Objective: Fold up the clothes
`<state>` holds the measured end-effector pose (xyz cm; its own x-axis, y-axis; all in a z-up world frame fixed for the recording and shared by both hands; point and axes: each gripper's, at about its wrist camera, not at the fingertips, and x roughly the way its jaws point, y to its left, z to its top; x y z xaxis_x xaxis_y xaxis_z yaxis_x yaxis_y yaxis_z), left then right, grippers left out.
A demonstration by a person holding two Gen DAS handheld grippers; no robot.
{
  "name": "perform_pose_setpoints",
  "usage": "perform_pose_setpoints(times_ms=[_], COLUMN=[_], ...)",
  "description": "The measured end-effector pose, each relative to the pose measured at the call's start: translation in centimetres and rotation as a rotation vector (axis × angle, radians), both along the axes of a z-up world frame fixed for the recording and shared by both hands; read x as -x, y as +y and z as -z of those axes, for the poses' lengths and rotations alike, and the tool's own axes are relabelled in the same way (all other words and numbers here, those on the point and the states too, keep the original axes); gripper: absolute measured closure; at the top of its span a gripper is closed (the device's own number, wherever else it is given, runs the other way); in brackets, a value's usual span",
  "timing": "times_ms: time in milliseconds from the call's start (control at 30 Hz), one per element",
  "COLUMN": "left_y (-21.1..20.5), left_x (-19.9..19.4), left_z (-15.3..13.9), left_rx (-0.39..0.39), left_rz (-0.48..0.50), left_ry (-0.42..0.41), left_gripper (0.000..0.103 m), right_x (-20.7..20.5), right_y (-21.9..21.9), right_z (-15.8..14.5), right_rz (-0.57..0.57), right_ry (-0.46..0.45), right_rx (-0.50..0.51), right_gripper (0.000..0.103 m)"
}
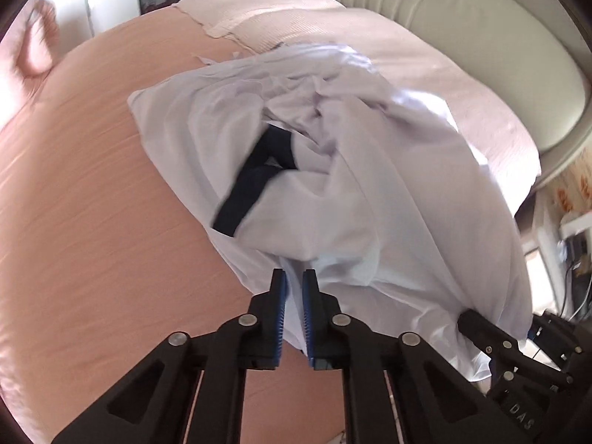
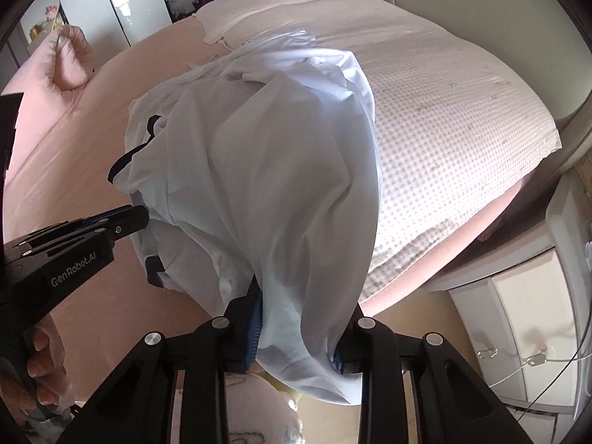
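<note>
On the pink bed [image 1: 92,222], your left hand-held gripper [image 1: 294,281] clamps the white garment [image 1: 370,192]. Your right hand-held gripper [image 2: 299,318] pinches its near hem.

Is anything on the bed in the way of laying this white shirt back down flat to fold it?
Nothing visible: the pink sheet beside the white shirt is bare. Both tools, left and right, grip its hem.

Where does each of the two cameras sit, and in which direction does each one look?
Left wrist: on the left gripper, looking steeply down its fingers at the white garment pinched there; the right gripper shows lower right.
Right wrist: on the right gripper, looking down at the same garment bunched between its fingers; the left gripper and a hand show lower left.
Shared: garment, pink bed, headboard.
</note>
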<state>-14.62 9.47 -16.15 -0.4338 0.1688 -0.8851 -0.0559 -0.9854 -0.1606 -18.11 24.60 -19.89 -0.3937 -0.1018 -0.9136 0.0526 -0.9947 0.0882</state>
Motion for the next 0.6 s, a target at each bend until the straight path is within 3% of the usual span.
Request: perform_pose_setpoints(times_ms=[33, 100, 167, 233, 367, 400, 500, 600], left_y=[-0.6, -1.5, -3.0, -4.6, -6.6, -7.1, -8.5, -8.7], left_x=[-0.2, 4.0, 2.7, 7.7, 10.5, 10.5, 10.1, 9.6], left_z=[-0.3, -0.4, -3.1, -2.1, -2.1, -2.1, -1.8, -1.5], left_rx=[-0.009, -0.017, -0.030, -0.049, -0.083, -0.117, -0.241, -0.342], left_rz=[-0.011, -0.025, -0.040, -0.041, -0.023, -0.014, 0.013, 0.027], left_ry=[0.012, 0.028, 0.035, 0.038, 0.011, -0.019, -0.125, -0.142], left_gripper=[0.096, 0.096, 0.096, 0.096, 0.096, 0.096, 0.092, 0.081], right_x=[-0.1, -0.2, -0.5, -1.4, -2.2, -2.2, -0.6, 0.7], right_y=[0.4, 1.3, 2.2, 3.2, 3.4, 3.0, 3.1, 3.5], right_z=[-0.2, -0.6, -1.0, -1.5, -3.7, -4.0, -2.6, -2.7], right_rz=[0.013, 0.042, 0.062, 0.057, 0.032, 0.023, 0.010, 0.004], right_ry=[0.000, 0.000, 0.003, 0.010, 0.041, 0.051, 0.053, 0.046], right_rx=[0.021, 0.062, 0.091, 0.095, 0.059, 0.060, 0.106, 0.165], right_gripper=[0.075, 0.075, 0.075, 0.075, 0.090, 0.095, 0.095, 0.095])
